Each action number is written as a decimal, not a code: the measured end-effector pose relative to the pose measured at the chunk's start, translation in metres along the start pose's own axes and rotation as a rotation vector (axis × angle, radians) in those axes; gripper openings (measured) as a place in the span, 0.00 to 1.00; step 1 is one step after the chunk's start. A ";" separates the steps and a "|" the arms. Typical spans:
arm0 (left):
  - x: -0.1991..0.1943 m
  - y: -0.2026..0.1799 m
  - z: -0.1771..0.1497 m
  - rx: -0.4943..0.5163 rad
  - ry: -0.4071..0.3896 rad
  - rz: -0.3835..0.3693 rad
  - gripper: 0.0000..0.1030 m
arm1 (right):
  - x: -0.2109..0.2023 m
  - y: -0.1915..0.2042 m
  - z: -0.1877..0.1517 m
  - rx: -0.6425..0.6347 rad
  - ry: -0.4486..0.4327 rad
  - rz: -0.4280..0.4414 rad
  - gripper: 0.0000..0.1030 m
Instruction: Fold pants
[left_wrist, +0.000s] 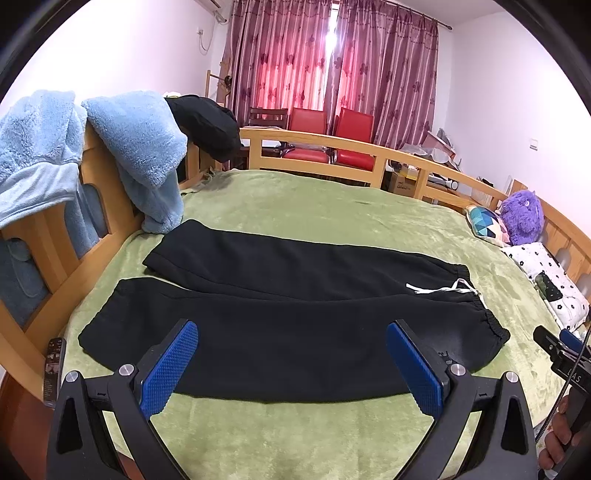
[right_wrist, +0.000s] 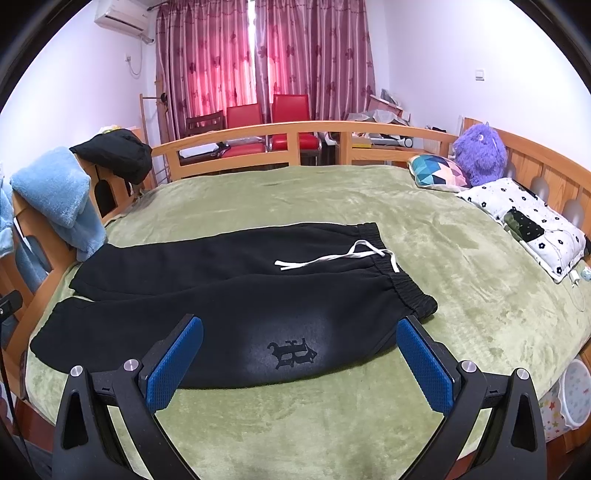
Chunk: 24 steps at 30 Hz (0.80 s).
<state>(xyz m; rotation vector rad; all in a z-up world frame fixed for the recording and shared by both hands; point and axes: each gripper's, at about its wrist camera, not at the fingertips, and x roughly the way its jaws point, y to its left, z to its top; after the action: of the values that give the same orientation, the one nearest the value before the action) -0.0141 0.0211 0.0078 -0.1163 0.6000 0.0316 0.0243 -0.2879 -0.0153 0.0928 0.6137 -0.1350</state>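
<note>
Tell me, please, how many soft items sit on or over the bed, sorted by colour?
Black: 2, the pants and a garment on the bed frame
Light blue: 1 fleece for certain; more blue fabric at the left may belong to it
Purple: 1 plush toy
Multicolour: 1 cushion
White patterned: 1 pillow
Total: 6

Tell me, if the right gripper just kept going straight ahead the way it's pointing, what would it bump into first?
Most likely the black pants spread on the green blanket: the open right gripper points at the near leg, near the printed logo.
</note>
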 end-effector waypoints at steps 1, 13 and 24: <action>0.000 0.000 0.000 0.001 0.001 0.002 1.00 | -0.001 0.000 0.000 0.000 0.000 -0.001 1.00; 0.001 0.000 -0.001 0.000 -0.001 0.001 1.00 | -0.002 -0.001 0.000 0.007 0.000 0.004 1.00; -0.003 -0.001 -0.001 -0.004 0.003 -0.007 1.00 | -0.003 -0.003 0.001 0.008 0.001 0.003 1.00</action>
<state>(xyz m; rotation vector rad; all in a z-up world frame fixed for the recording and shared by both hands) -0.0165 0.0203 0.0090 -0.1225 0.6030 0.0258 0.0217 -0.2909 -0.0128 0.1015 0.6138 -0.1341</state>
